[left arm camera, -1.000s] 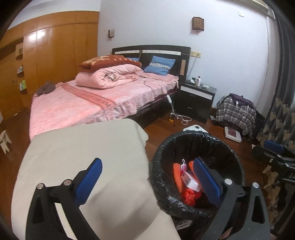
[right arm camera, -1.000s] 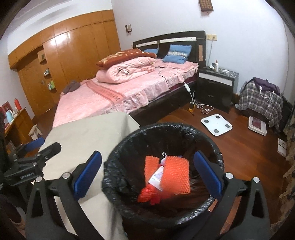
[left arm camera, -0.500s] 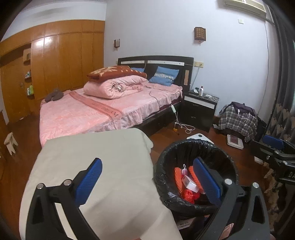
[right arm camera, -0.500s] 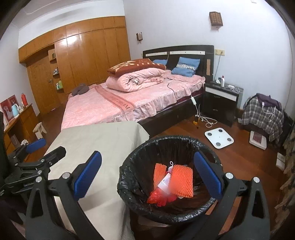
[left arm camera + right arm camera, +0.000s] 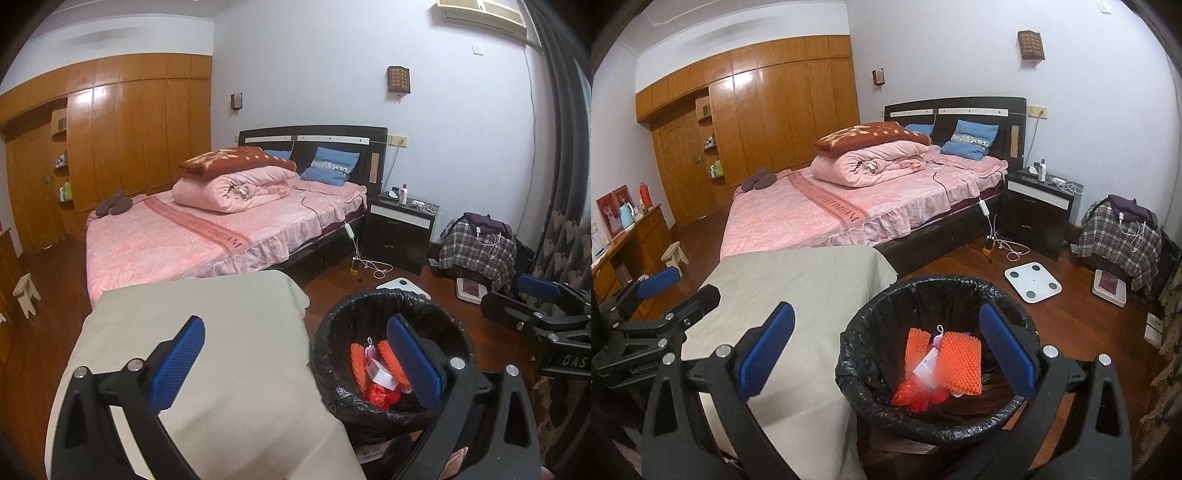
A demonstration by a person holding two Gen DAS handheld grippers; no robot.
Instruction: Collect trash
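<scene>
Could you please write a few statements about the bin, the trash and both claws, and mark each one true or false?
1. The bin is lined with a black bag. True.
2. The orange foam netting lies on the beige-covered surface. False: it lies inside the bin.
3. The left claw grips a piece of trash. False: it is open and empty.
4. The right claw is open. True.
5. The bin stands on the bed. False: it stands beside the beige-covered surface, apart from the bed.
</scene>
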